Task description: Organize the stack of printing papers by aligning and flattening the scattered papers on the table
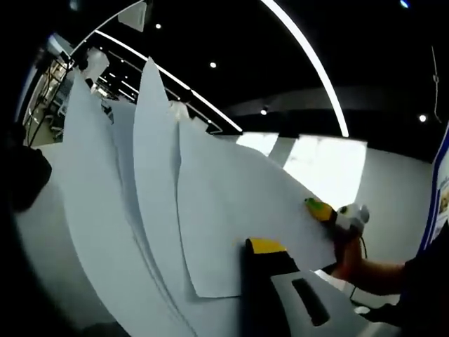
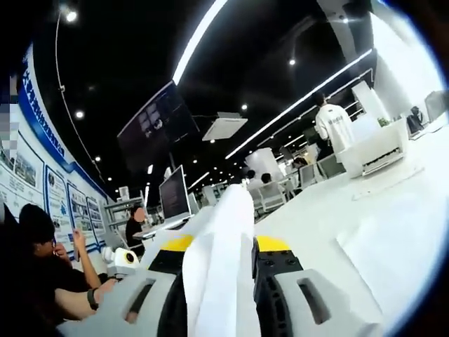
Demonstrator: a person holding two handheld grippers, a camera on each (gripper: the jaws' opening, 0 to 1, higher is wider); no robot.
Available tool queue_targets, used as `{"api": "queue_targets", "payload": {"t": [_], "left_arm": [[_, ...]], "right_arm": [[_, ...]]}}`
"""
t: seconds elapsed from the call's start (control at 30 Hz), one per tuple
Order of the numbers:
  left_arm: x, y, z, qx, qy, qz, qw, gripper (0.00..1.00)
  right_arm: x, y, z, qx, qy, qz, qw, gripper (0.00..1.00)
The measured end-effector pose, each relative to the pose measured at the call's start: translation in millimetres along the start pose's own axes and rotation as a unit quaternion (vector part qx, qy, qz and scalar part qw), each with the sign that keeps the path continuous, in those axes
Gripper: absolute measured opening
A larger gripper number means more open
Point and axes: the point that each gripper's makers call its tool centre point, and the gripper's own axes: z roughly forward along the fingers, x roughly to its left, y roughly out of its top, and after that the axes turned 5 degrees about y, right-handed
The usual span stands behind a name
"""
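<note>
Papers (image 2: 219, 260): a sheaf held up off the table, fanned out unevenly in the left gripper view (image 1: 210, 210).
Right gripper (image 2: 219, 281): jaws closed on the papers' edge, sheets rising between its yellow-tipped jaws.
Left gripper (image 1: 273, 281): one jaw visible against the papers; grip cannot be told.
Table (image 2: 393, 210): white, with a loose sheet (image 2: 382, 246) lying flat.
Background: seated person (image 2: 42, 267) at left, standing person (image 2: 335, 125) farther off.
</note>
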Motion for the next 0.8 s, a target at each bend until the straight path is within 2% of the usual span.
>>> {"api": "queue_targets", "payload": {"t": [0.27,0.4,0.6,0.8], "left_arm": [[0.4,-0.5,1,0.001,0.001,0.001,1.0,0.11],[0.5,-0.6,1,0.0,0.001,0.0,1.0,0.11],[0.1,-1.0,0,0.002,0.0,0.0,1.0,0.11],[-0.5,-1.7,0,0.003,-0.001,0.002,1.0,0.1]], "right_arm": [[-8,23.7,-4,-0.032,0.015,0.057,0.9977,0.32],[-6,29.8,-4,-0.042,0.012,0.066,0.9969,0.32],[-16,40.7,-10,-0.061,0.001,0.103,0.9928,0.32],[-26,51.0,-15,-0.067,-0.013,0.1,0.9926,0.32]]}}
